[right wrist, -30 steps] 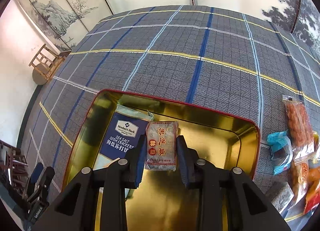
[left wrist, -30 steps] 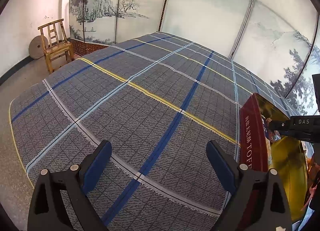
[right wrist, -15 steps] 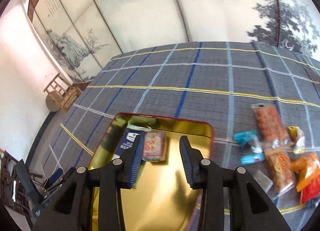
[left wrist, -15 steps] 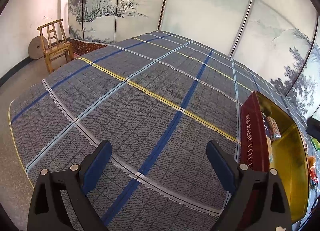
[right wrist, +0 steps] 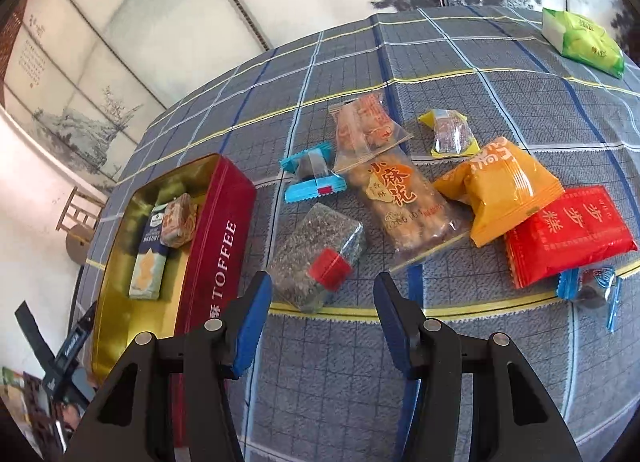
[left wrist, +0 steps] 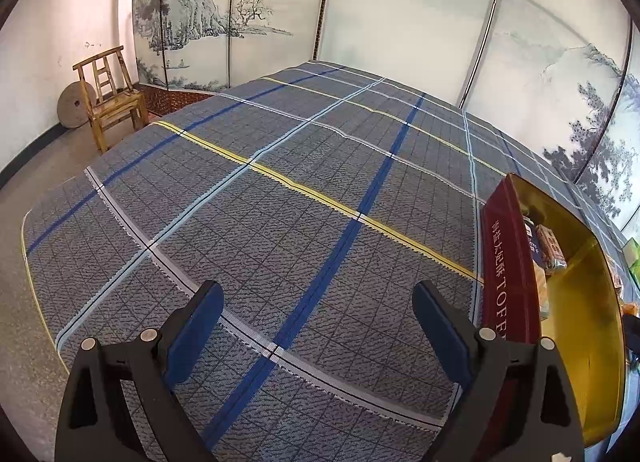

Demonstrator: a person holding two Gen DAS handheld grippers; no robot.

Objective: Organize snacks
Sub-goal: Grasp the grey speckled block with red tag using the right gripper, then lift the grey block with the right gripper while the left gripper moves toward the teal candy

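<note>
A red toffee tin (right wrist: 224, 230) with a gold inside lies on the plaid cloth; it holds a blue cracker pack (right wrist: 150, 254) and a small sesame cake pack (right wrist: 178, 220). The tin also shows at the right of the left wrist view (left wrist: 508, 274). My right gripper (right wrist: 324, 322) is open and empty, just above a dark seed bar with a red label (right wrist: 316, 258). Beyond lie a twisted-dough pack (right wrist: 404, 202), an orange pack (right wrist: 504, 186) and a red pack (right wrist: 568, 234). My left gripper (left wrist: 320, 330) is open and empty over bare cloth.
A blue wrapper (right wrist: 312, 174), a clear orange-printed pack (right wrist: 364, 126), a yellow candy (right wrist: 450, 134), a blue candy (right wrist: 592, 286) and a green pack (right wrist: 584, 42) lie on the cloth. A wooden chair (left wrist: 110, 94) stands by the wall.
My right gripper let go of the sesame cake pack in the tin, drew back and swung right over the loose snacks. The left gripper has not moved.
</note>
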